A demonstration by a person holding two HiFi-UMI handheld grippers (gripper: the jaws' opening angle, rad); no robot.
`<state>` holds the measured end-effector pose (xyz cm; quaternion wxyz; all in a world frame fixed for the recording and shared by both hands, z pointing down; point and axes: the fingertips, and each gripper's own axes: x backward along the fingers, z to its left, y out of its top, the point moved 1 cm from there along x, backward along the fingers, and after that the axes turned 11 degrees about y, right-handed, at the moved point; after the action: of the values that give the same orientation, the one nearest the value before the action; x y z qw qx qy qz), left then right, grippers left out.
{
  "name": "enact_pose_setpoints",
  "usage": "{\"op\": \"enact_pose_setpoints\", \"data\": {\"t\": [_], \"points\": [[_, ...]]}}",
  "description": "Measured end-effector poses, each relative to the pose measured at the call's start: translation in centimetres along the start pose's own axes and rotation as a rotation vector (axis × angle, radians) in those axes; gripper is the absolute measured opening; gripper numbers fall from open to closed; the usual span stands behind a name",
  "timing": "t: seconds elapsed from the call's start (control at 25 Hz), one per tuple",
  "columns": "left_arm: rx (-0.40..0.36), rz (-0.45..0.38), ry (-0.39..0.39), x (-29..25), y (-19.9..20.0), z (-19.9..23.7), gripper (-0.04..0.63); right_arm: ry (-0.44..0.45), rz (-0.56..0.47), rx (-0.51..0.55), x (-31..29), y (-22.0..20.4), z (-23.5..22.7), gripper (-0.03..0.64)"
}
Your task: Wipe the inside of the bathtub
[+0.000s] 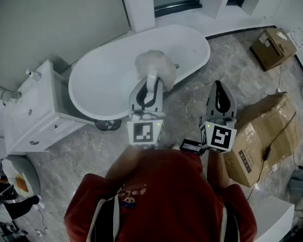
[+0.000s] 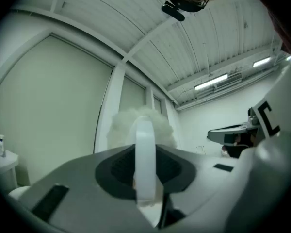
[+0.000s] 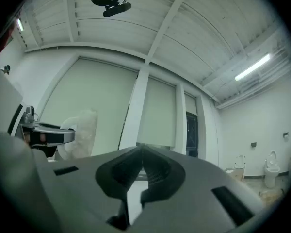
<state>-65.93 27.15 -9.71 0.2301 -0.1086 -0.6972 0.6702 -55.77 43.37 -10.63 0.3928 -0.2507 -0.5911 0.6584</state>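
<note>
While I hold the left gripper (image 1: 150,88) over the tub (image 1: 103,79), its fingers are clamped on the white handle of the duster (image 1: 156,64), whose fluffy head is over the tub's inside. The right gripper (image 1: 220,86) hangs over the floor (image 1: 184,112), fingers closed and empty.

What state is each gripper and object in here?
left gripper: shut on duster handle
right gripper: shut, empty
duster: held over bathtub; contact unclear
bathtub: empty
boxes: closed
cabinet: drawers shut
</note>
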Motion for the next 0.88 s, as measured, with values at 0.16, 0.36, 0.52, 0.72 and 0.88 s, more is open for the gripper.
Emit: {"op": "enact_pose_setpoints", "data": {"t": [0.16, 0.36, 0.52, 0.72, 0.88], "points": [[-0.011, -0.017, -0.008, -0.6, 0.3, -1.3, 0.094, 0.005, 0.006, 0.012, -0.1, 0.1, -1.0, 0.012], [0.003, -0.002, -0.039, -1.4, 0.0, -3.4, 0.094, -0.008, 0.014, 0.013, 0.3, -0.5, -2.4, 0.012], [0.019, 0.022, -0.081, -2.3, -0.8, -5.2, 0.094, -0.029, 0.009, -0.010, 0.3, -1.1, -3.6, 0.012], [-0.011, 0.001, -0.133, -3.4, -2.0, -9.8, 0.094, -0.071, 0.014, -0.002, 2.2, -1.8, -7.2, 0.012], [0.002, -0.003, -0.163, -3.9, -2.9, -13.7, 0.095, -0.123, 0.024, -0.011, 4.4, -3.1, -10.8, 0.012]]}}
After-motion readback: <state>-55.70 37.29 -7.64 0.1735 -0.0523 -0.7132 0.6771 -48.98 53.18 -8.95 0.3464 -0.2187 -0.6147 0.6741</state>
